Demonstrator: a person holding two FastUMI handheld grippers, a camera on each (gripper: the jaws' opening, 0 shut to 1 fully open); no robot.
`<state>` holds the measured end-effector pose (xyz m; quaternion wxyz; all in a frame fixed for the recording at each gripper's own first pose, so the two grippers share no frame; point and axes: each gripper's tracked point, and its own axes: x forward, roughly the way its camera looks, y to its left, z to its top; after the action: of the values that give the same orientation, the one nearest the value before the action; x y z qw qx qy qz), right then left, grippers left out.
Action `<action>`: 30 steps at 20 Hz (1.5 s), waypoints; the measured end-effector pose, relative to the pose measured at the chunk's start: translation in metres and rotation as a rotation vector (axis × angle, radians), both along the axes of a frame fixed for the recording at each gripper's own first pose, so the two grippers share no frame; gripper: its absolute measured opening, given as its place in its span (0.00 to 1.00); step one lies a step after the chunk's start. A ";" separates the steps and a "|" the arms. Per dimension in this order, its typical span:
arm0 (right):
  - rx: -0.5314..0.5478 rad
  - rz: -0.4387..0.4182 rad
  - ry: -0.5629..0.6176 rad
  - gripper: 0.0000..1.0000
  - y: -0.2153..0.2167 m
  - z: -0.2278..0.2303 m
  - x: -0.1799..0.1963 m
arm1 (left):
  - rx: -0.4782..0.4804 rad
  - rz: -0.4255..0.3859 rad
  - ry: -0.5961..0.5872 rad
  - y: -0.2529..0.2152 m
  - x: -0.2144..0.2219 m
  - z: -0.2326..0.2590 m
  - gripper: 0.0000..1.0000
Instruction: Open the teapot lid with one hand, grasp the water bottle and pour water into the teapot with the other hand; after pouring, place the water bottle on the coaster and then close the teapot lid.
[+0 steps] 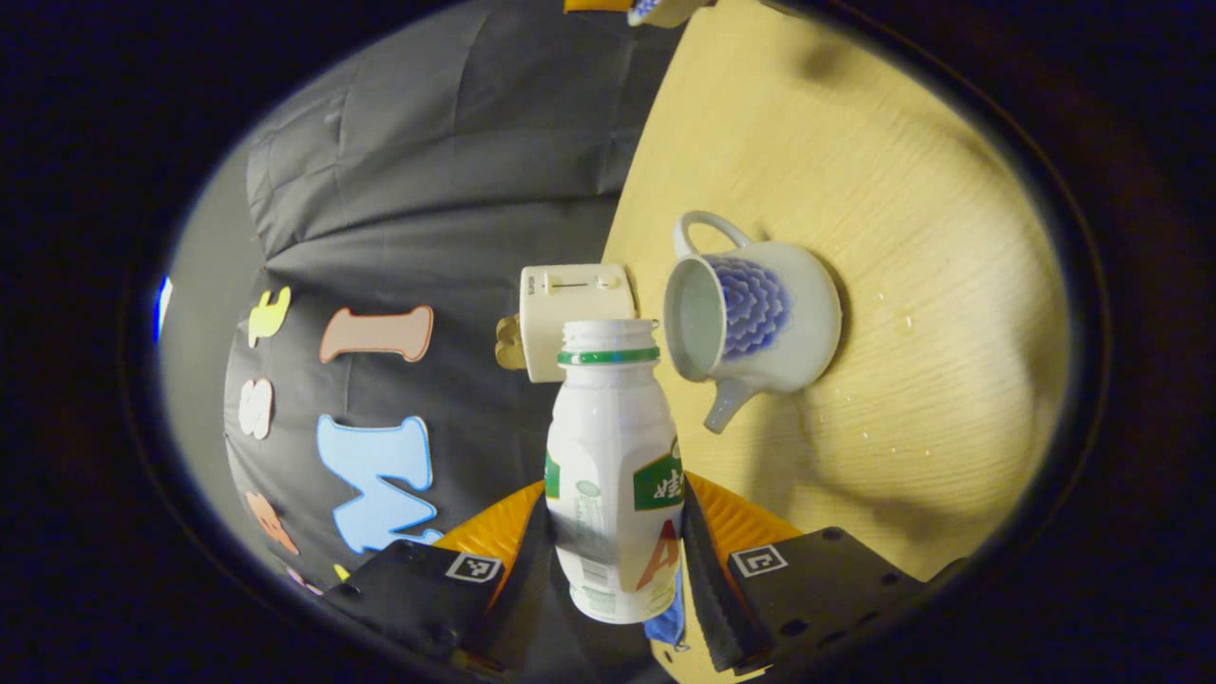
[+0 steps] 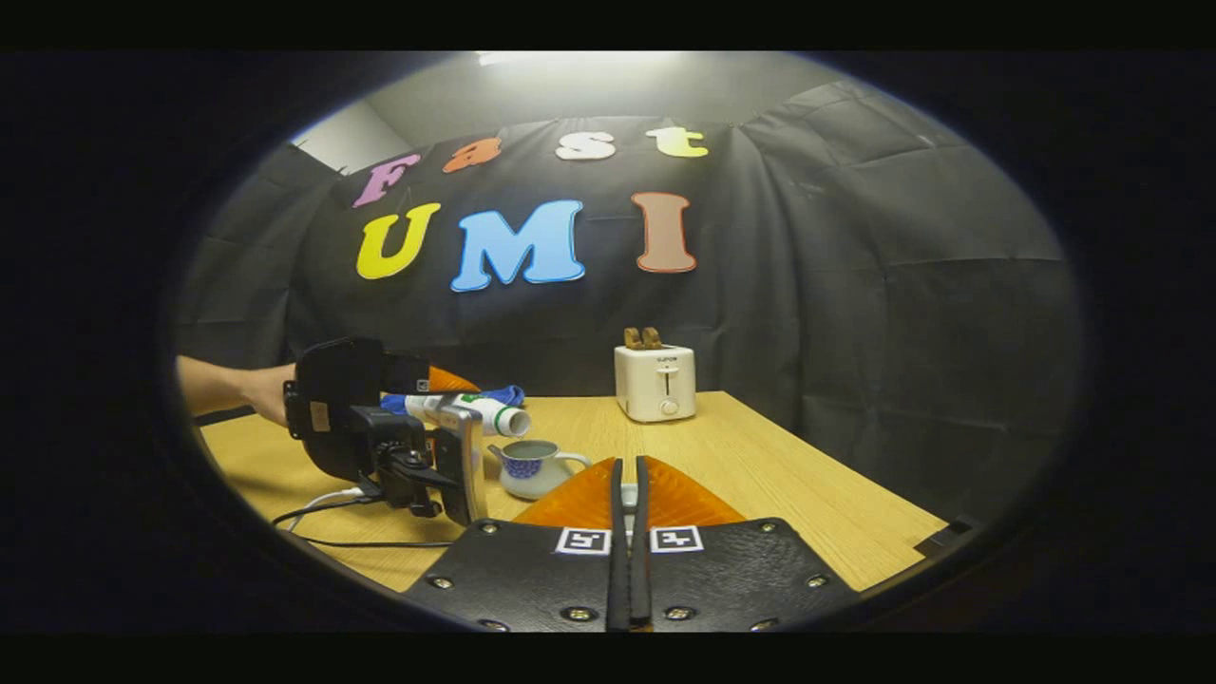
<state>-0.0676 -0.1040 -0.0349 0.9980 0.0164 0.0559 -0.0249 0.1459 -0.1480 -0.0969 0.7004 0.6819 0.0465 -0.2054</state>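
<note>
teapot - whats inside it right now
The teapot has no lid on; the left gripper view shows its pale inner wall. Whether water lies at the bottom cannot be told. The water bottle mouth is beside its opening.

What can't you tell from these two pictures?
- Teapot lid: the right tongs look shut, but what they pinch is too thin to identify in the right gripper view.
- Water: no stream from the water bottle is visible; the teapot interior is too dim to judge in the left gripper view.

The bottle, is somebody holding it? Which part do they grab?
Yes. The left gripper clamps the water bottle around its lower body, one finger on each side, tipped mouth-first toward the open teapot. The right gripper looks shut.
</note>
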 end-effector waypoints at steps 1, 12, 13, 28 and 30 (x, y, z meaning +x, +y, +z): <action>0.001 0.008 -0.004 0.01 0.002 0.002 0.001 | -0.053 0.016 0.022 0.002 -0.002 -0.003 0.80; -0.036 0.104 -0.038 0.01 0.035 0.029 0.028 | -0.568 0.117 -0.035 0.033 -0.016 0.035 0.73; -0.035 0.115 -0.040 0.01 0.039 0.031 0.031 | -0.630 0.140 -0.036 0.041 -0.017 0.038 0.73; -0.055 0.158 0.022 0.01 0.095 0.013 0.125 | -1.261 0.278 -0.054 0.164 -0.044 0.097 0.78; -0.052 0.154 0.040 0.01 0.096 0.006 0.134 | -1.299 0.285 -0.036 0.167 -0.047 0.094 0.78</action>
<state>0.0662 -0.0079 -0.0287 0.9957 -0.0142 0.0764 0.0502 0.0987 0.0192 -0.0028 0.9900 0.1117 -0.0087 -0.0860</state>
